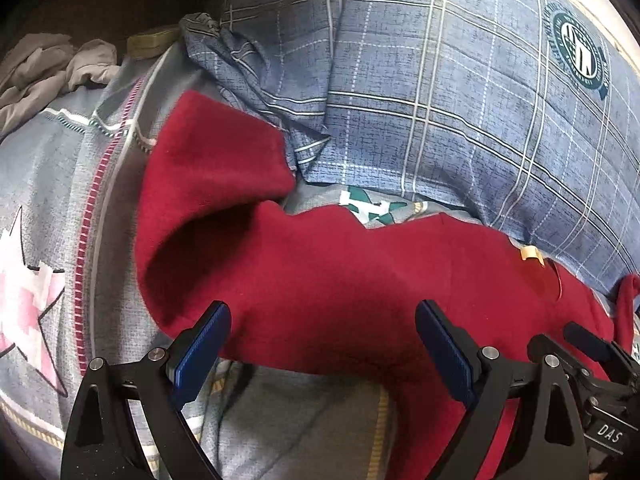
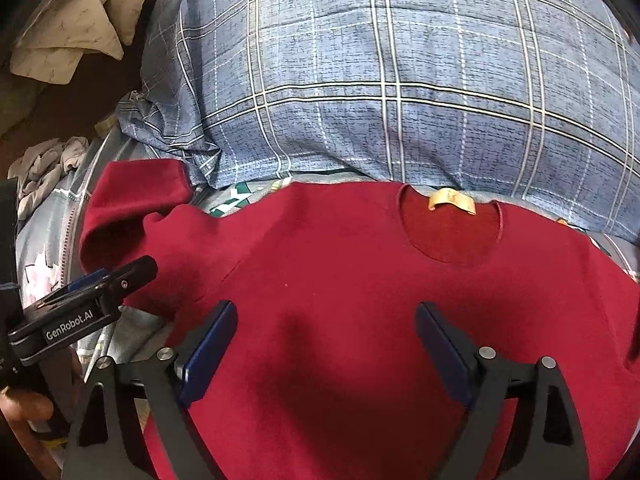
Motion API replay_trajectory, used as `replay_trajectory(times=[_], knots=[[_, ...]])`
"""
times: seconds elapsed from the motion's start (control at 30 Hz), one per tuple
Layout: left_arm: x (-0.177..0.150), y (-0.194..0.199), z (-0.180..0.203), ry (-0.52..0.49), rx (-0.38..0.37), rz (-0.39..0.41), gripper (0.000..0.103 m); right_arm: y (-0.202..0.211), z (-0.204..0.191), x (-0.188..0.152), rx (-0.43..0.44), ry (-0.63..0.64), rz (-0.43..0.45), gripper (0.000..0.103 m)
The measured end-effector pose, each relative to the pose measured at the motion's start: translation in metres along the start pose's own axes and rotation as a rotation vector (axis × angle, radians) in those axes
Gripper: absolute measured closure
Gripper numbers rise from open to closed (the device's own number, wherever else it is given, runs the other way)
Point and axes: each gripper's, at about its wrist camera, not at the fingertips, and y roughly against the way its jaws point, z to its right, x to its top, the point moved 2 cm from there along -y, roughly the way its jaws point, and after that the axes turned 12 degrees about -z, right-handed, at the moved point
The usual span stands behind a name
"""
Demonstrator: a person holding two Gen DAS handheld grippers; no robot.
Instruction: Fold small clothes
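At the far left, a crumpled grey cloth (image 1: 48,68) lay bunched at the edge of the grey printed bedsheet with pink stars (image 1: 44,184), well apart from the work. Next came the dark red knitted sweater (image 2: 360,320), spread front-up on that sheet, probably laid flat so it could be folded. Its left sleeve (image 1: 208,160) was bent back on itself and not yet smoothed. The left gripper (image 1: 322,344) hovered over the sleeve and shoulder region with its blue-padded fingers (image 1: 204,344) spread wide and nothing between them; red fabric lay beneath and just ahead of the gap. I judged it was placed there to take that sleeve.

Further right, the right gripper (image 2: 326,340) was likewise wide apart and empty over the sweater's chest, the round neckline with its tan label (image 2: 452,202) lying ahead of the fingertips. Whether the pads touched the cloth could not be told. Beyond the collar, the blue checked pillow (image 2: 400,80) bordered the garment's top edge.
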Motion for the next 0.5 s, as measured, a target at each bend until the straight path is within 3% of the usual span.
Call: replay_trajectory(times=[0.2,0.37,0.5], knots=[[0.001,0.002,-0.009,0.035,0.01,-0.006,0.01,-0.008,-0.009,0.009,0.027,0.012,-0.016,0.013],[-0.01,0.014,-0.028,0.082,0.079,0.005,0.01,-0.017,-0.013,0.021,0.055,-0.005,-0.027,0.011],[-0.011,0.024,-0.042,0.157,0.082,0.027,0.01,-0.028,-0.03,0.044,0.164,0.004,-0.042,0.011]])
